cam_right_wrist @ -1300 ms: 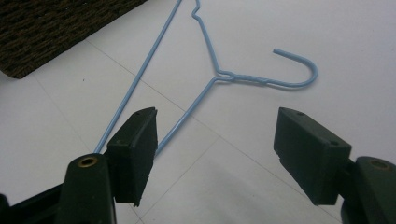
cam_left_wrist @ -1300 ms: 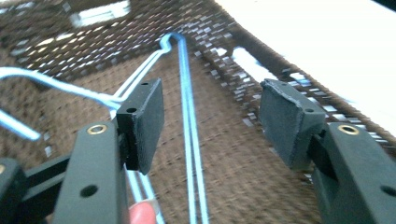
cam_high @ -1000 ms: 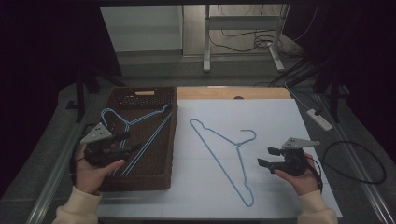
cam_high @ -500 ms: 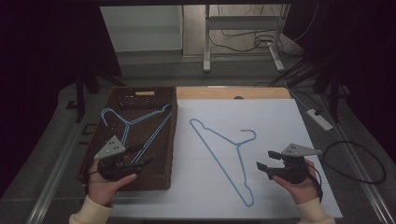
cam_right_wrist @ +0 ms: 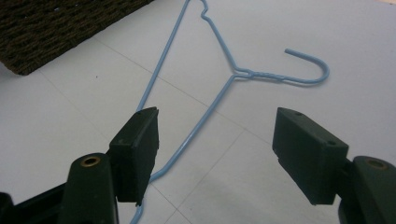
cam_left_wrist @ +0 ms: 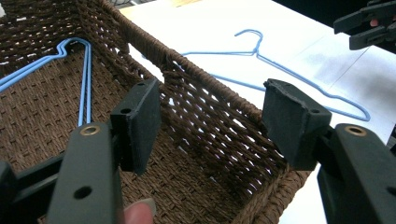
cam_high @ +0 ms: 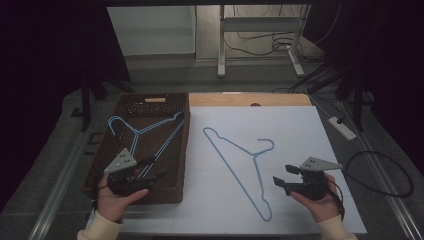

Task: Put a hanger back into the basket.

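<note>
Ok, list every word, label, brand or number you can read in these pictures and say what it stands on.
None: no readable text on the wicker basket, either blue hanger, the white table sheet or the left hand-held gripper and right hand-held gripper.
The pale patch on the basket's far wall is too small to tell.

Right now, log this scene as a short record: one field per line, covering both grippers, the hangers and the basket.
left gripper: open, empty, over the basket's near end
right gripper: open, empty, beside the table hanger's lower end
basket: brown wicker, at the table's left
hangers in basket: blue wire, lying flat inside
table hanger: blue wire, flat on the white sheet, hook toward the right
white sheet: covers the table beside the basket
</note>
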`<state>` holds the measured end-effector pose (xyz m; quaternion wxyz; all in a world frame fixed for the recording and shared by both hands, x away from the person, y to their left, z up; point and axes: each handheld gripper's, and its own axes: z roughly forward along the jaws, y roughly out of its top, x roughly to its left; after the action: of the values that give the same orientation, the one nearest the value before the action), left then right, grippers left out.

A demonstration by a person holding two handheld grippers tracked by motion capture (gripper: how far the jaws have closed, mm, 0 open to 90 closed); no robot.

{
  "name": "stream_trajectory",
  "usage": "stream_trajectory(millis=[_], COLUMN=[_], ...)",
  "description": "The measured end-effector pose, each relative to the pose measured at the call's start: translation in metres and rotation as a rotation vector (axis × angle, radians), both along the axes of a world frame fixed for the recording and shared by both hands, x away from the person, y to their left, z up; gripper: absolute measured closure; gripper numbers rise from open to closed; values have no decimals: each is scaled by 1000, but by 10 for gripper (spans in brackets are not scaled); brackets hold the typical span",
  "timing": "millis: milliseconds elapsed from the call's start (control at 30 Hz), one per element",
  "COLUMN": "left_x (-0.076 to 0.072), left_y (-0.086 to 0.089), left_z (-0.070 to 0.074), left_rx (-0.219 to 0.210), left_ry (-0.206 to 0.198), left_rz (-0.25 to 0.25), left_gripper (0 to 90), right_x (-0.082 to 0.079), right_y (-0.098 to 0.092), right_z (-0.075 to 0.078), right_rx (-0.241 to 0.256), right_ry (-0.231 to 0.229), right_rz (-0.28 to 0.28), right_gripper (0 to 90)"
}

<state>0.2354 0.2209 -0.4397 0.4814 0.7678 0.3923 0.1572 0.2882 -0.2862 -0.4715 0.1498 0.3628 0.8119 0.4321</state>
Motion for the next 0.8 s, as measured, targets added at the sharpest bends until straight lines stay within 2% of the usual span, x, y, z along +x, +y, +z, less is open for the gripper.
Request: stream_trajectory(millis=[233,300,367,433,467,500,533,667,733,800], left_x=[-1,-1,-1,-1,-2,-1,-1,-1,-2,-2], left_y=[0,-1,-3,-3,-4,-3,-3,-2,-3,-3], left_z=[-1,-1,-1,0,0,-1,-1,-1,-1,0], left_rx=[6,0,2,4,7,4,4,7,8,9], left_ry=[4,5,1,-1,-3,0,0,5,5,2], left_rz=[-3,-3,-5,-11,-11,-10,-10,-12,-14,-18], left_gripper=[370,369,368,368,368,368,367,367,367,367], right_x=[-1,-2,-2,-3,-3,-3,-3,-2,-3,-5], right_y=[3,10,14,20,24,32,32,55,66,78], right_z=[1,0,0,0,0,-1,-1,-1,-2,-2], right_rx=[21,-2,-16,-28,-37,-57,-57,-90,-110,-158], right_ry=[16,15,17,27,39,61,61,135,153,163], right_rz=[8,53,63,86,105,123,123,177,198,208], right_gripper=[359,429,455,520,553,649,649,874,900,900])
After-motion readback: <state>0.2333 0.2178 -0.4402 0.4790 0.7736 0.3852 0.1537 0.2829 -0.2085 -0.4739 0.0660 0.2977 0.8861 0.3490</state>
